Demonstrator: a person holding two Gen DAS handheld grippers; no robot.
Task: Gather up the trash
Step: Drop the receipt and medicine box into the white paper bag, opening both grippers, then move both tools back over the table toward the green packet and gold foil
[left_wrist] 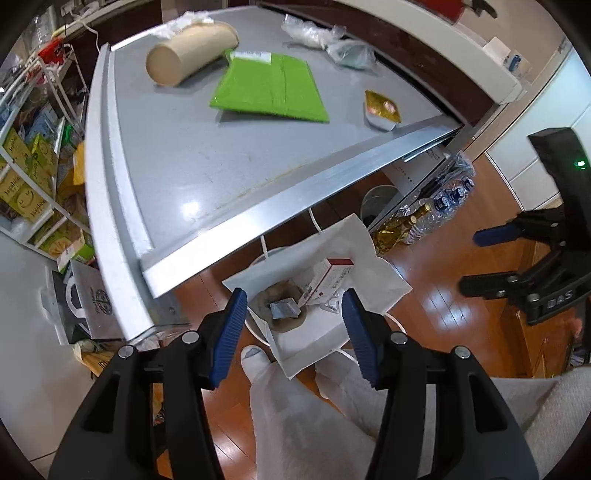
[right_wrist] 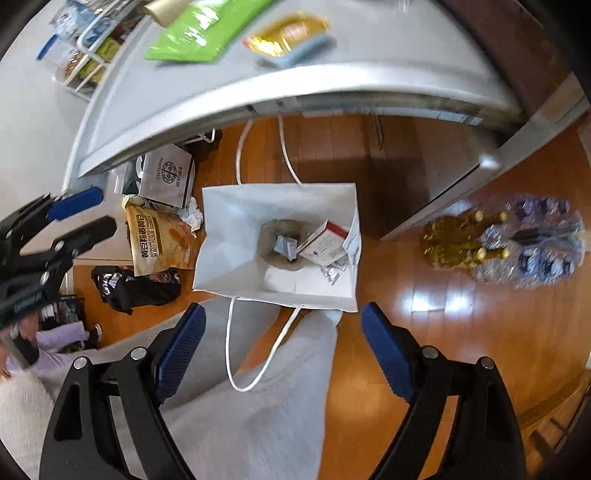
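A white paper bag [right_wrist: 236, 236] stands open on the wooden floor below the table edge; it also shows in the left wrist view [left_wrist: 376, 280]. Inside lie a brown paper cup [right_wrist: 267, 240], a red-and-white carton [right_wrist: 325, 242] and small wrappers. On the grey table [left_wrist: 177, 155] lie a cardboard tube [left_wrist: 192, 51], a green mailer [left_wrist: 269, 88], a gold packet [left_wrist: 382, 109] and clear plastic wrap [left_wrist: 317, 31]. My left gripper [left_wrist: 293, 328] is open and empty above the bag. My right gripper [right_wrist: 282, 350] is open and empty above the bag's near rim.
Gold-foil bottles [right_wrist: 461, 240] and a pack of water bottles [right_wrist: 543, 243] sit on the floor at the right. A flour bag [right_wrist: 159, 240], a grey shopping bag [right_wrist: 166, 177] and a black item lie left of the bag. The person's grey-clad legs [right_wrist: 258, 387] are below. A shelf rack [left_wrist: 33, 166] stands at the left.
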